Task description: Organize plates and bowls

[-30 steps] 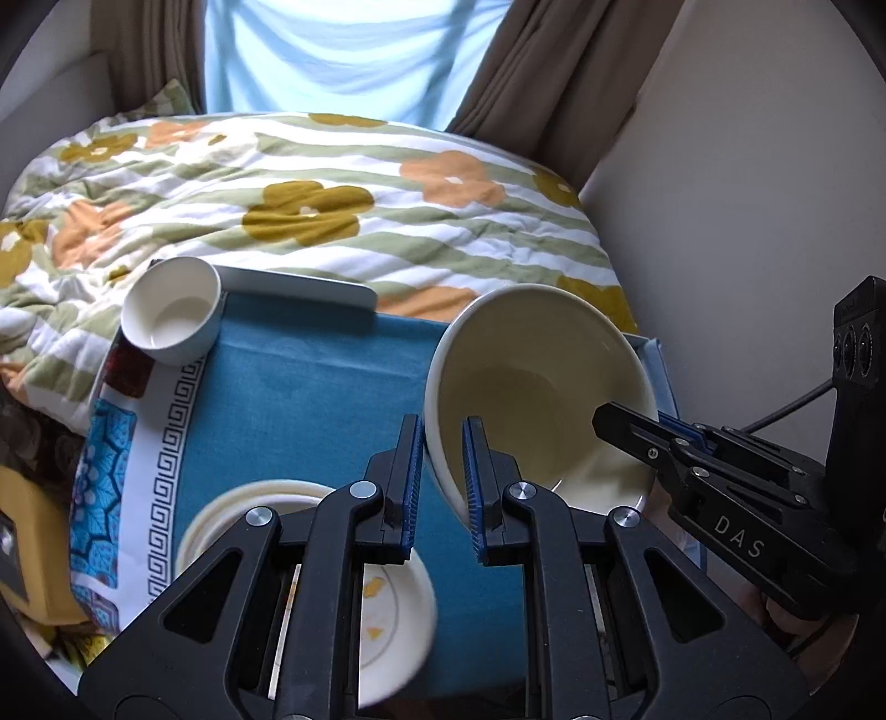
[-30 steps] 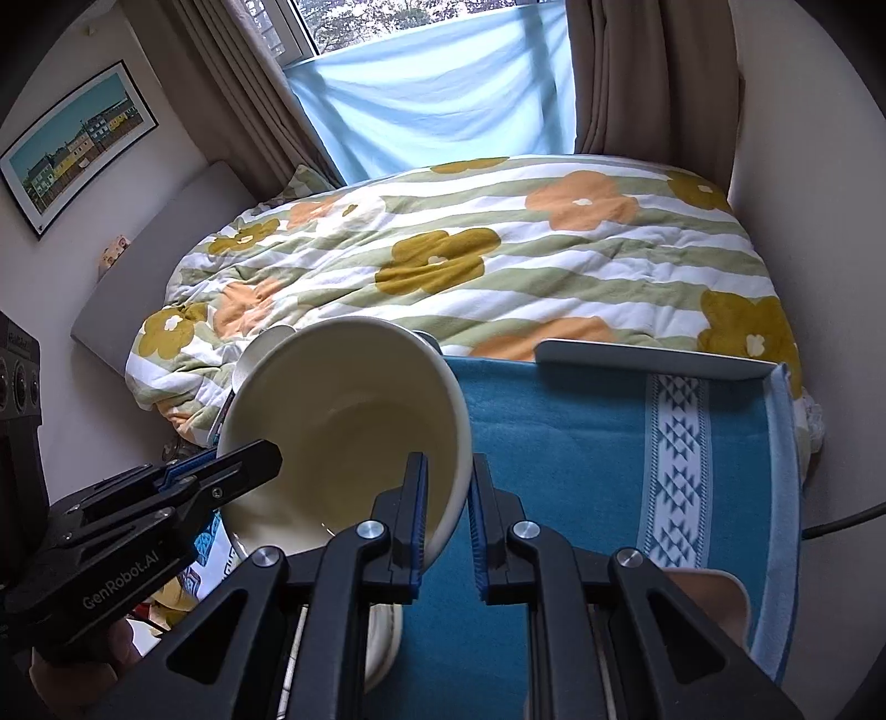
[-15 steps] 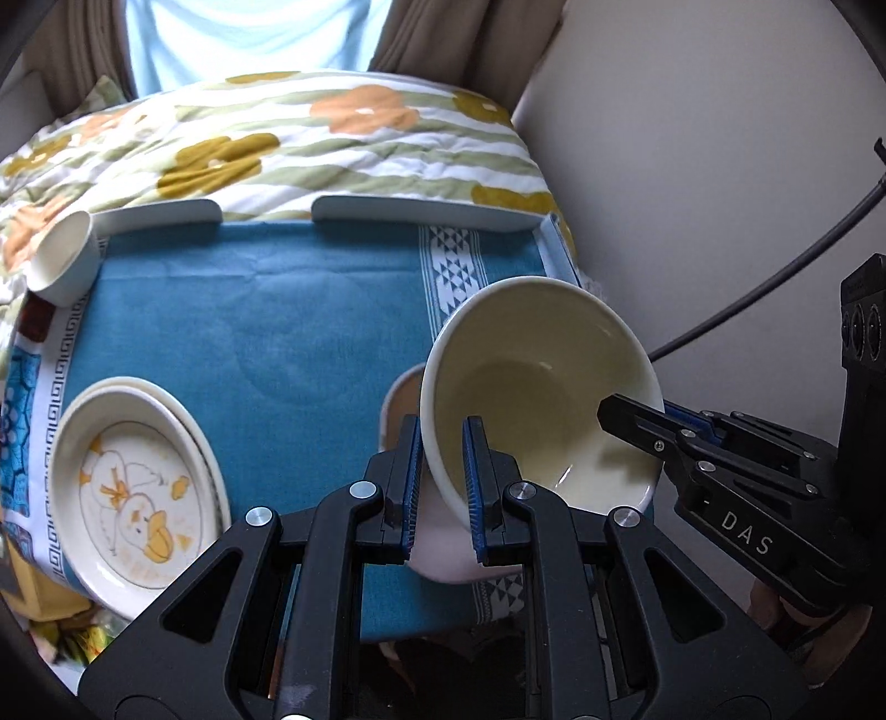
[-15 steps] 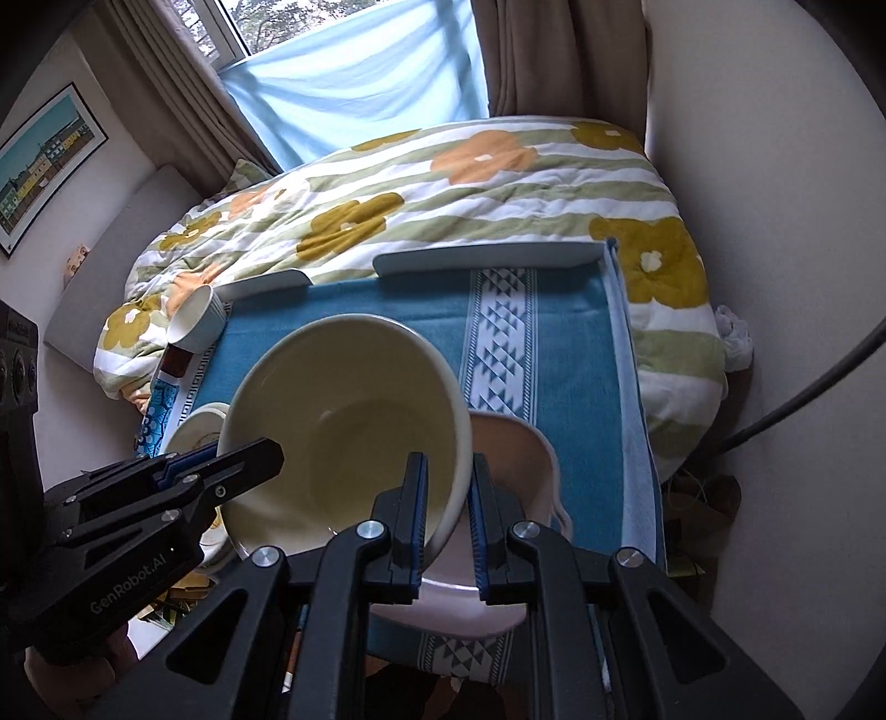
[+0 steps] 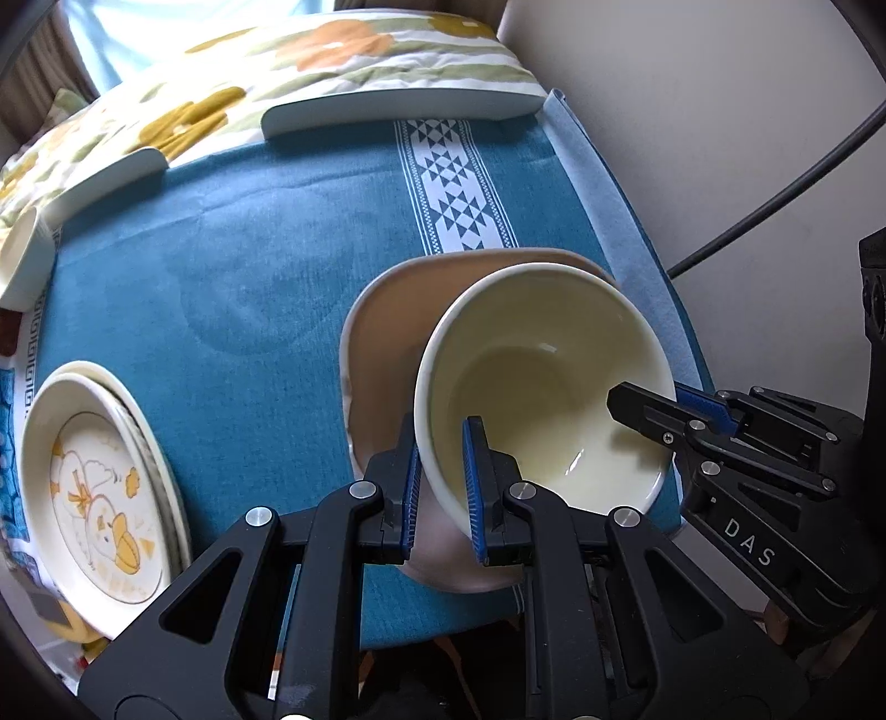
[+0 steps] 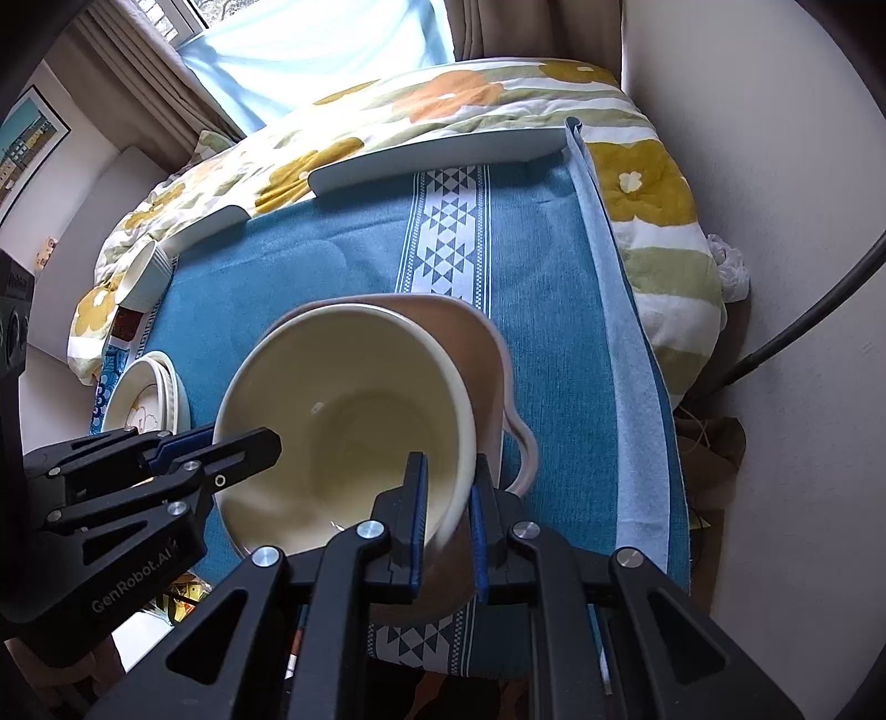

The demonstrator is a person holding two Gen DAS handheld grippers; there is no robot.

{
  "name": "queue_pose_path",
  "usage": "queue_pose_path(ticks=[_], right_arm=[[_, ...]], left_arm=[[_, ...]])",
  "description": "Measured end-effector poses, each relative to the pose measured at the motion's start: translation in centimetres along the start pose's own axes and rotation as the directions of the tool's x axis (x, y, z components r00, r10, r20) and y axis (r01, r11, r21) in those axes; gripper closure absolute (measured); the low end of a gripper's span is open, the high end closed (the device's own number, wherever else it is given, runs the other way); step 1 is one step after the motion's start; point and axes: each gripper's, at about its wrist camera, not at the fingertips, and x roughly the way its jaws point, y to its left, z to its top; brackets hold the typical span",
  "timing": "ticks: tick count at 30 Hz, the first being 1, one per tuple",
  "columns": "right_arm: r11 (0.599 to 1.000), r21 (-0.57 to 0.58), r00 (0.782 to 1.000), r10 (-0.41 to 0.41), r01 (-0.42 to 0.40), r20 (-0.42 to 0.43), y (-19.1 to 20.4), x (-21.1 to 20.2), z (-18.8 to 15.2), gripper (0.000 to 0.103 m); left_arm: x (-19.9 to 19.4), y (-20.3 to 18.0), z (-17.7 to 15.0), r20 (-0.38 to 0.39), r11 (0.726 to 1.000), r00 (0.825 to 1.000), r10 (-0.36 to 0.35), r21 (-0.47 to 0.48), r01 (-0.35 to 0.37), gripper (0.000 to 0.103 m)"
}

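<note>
Held item: cream bowl [image 5: 545, 382], tilted, above pink bowl [image 5: 382, 343] on blue cloth [image 5: 221, 266].
L claw [image 5: 441, 482]: you've got it clamped on near rim.
R claw [image 6: 447, 518]: clamped on opposite rim.
Done: plates stacked [image 5: 94, 487].
Left: nest bowl; small cup [image 6: 145, 271] apart.
R view only: window [image 6: 310, 50], wall picture [image 6: 27, 138].

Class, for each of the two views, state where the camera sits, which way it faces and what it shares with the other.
Left wrist: on the left gripper, facing steeply down at the cream bowl; the right gripper enters from the right.
Right wrist: on the right gripper, facing down; the left gripper enters from the left.
Shared: bowl, pink bowl, plates, blue cloth.
</note>
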Motion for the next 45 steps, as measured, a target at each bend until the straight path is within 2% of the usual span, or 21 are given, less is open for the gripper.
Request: queue_pose_path(ticks=[18, 25, 31, 42, 43, 45], right_arm=[[0.999, -0.009, 0.999, -0.033, 0.033, -0.017, 0.6, 1.7, 0.2, 0.090], [0.996, -0.045, 0.997, -0.075, 0.075, -0.007, 1.4, 1.8, 0.2, 0.090], [0.997, -0.031, 0.997, -0.075, 0.076, 0.021, 1.0, 0.6, 0.6, 0.090], [0.998, -0.017, 0.997, -0.060, 0.061, 0.055, 1.4, -1.1, 0.6, 0.090], [0.998, -0.016, 0.996, -0.060, 0.061, 0.064, 1.4, -1.5, 0.7, 0.090], [0.998, -0.020, 0.995, -0.053, 0.055, 0.085, 1.3, -2.4, 0.9, 0.090]], left_arm=[[1.9, 0.5, 0.7, -0.033, 0.996, 0.997, 0.067, 0.065, -0.064, 0.091], [2.0, 0.8, 0.5, -0.023, 0.994, 0.997, 0.074, 0.077, -0.072, 0.091], [1.1, 0.3, 0.7, 0.010, 0.990, 0.996, 0.093, 0.108, -0.094, 0.091], [-1.2, 0.9, 0.7, 0.048, 0.994, 0.996, 0.071, 0.085, -0.075, 0.091], [-1.7, 1.1, 0.7, 0.056, 0.995, 0.997, 0.061, 0.076, -0.065, 0.090], [-3.2, 1.7, 0.8, 0.090, 0.998, 0.996, -0.005, 0.060, 0.000, 0.090]])
